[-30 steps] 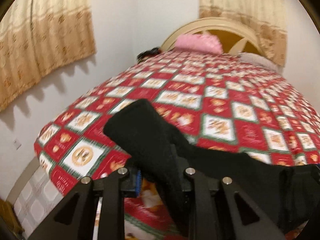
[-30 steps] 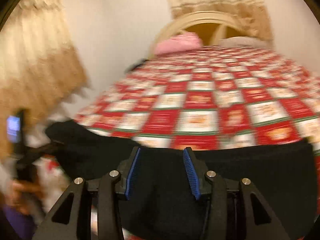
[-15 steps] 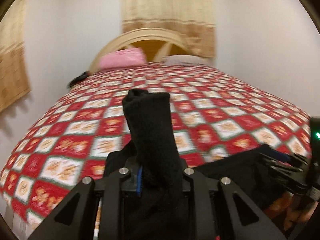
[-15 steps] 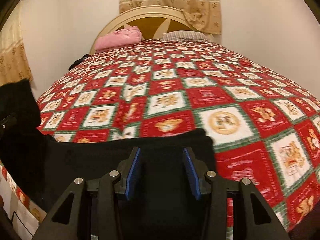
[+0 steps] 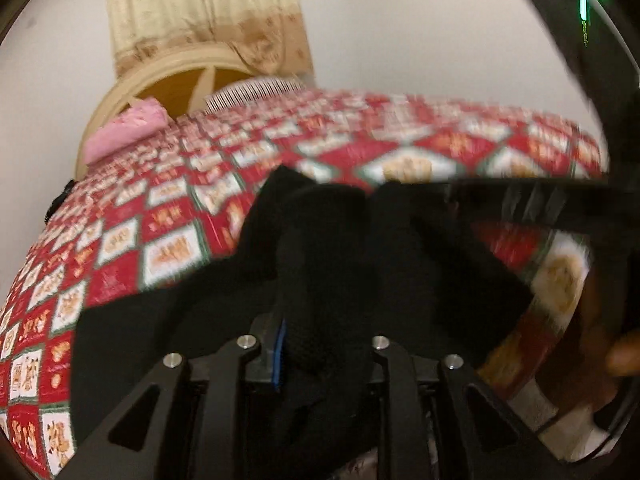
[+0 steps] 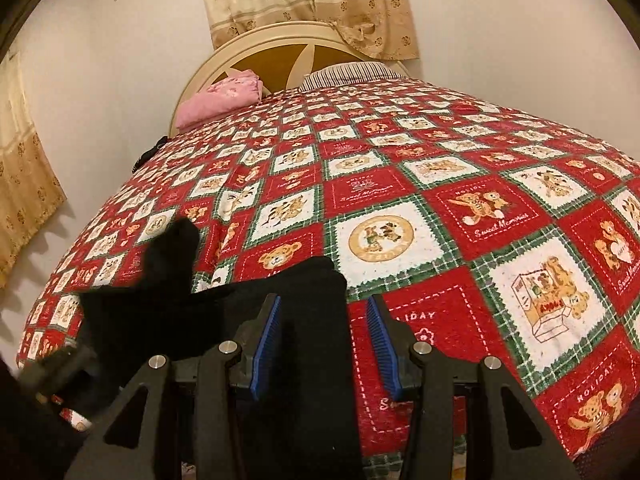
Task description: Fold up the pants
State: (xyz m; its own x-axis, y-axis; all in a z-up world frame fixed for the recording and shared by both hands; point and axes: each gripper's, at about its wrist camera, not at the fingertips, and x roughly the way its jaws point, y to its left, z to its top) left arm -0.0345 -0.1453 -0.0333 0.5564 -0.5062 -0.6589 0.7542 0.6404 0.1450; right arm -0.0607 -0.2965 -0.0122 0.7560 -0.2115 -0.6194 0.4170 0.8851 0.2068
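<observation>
Two grippers on the pants [image 6: 224,312] at the bed's [image 6: 440,184] near edge: left gripper [image 5: 324,344] pinching a bunch, its jaws just easing; right gripper [image 6: 324,344] half-open astride the corner. Lay it flush, edges matched.

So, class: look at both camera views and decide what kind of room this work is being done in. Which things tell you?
Most likely a bedroom in a home. A bed with a red teddy-bear quilt fills the view, with a curved headboard, a pink pillow and curtains behind.
</observation>
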